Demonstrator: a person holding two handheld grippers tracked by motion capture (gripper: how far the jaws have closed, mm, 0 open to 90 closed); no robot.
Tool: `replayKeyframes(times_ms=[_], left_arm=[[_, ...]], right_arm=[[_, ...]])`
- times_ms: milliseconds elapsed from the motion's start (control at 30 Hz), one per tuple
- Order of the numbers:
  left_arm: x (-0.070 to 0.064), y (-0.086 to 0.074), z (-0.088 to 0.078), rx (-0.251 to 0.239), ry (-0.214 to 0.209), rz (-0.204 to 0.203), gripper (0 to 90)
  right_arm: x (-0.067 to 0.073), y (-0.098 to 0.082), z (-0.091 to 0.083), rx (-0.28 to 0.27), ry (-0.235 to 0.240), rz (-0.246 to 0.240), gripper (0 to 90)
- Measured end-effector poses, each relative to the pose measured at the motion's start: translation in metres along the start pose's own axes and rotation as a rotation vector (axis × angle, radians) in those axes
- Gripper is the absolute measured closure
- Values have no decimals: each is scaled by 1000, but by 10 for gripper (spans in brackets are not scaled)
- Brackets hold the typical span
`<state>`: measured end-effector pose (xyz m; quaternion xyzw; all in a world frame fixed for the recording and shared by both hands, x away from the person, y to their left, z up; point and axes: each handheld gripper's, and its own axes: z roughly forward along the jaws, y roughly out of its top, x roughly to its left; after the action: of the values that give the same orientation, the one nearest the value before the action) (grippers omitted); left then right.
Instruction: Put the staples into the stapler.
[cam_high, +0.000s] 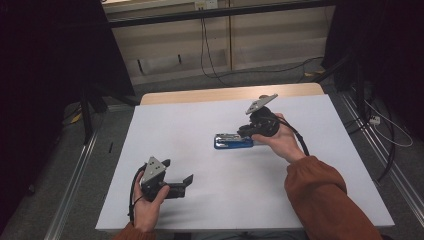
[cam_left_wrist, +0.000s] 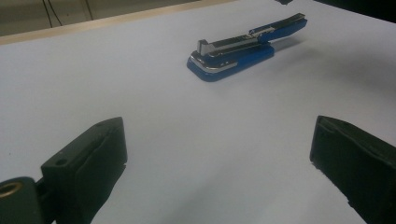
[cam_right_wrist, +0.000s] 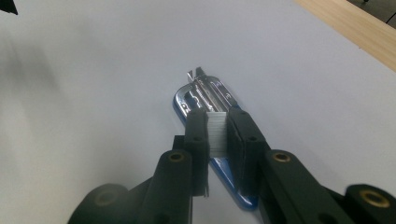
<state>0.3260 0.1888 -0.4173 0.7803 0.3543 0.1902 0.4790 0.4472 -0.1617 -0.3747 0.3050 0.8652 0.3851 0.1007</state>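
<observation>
Right gripper (cam_right_wrist: 217, 135): 1, jaws narrow, clamped on 1 strip of staples (cam_right_wrist: 216, 129) above stapler | Left gripper (cam_left_wrist: 219, 154): 1, jaws wide, nothing between | Stapler (cam_high: 233, 141): 1, blue, opened, mid-table (cam_high: 200, 120) | Table: white sheet, bare around; stapler well apart from every edge.

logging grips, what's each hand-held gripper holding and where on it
The right hand-held gripper pinches a strip of staples by its long sides, over the open blue stapler. The left hand-held gripper stands open, holding nothing.
</observation>
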Motion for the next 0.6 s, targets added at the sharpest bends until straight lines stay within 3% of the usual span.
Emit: replayKeyframes(times_ms=[600], left_arm=[[1, -1, 1, 3, -4, -3, 41]], right_arm=[[-3, 17, 16, 52, 10, -38, 792]])
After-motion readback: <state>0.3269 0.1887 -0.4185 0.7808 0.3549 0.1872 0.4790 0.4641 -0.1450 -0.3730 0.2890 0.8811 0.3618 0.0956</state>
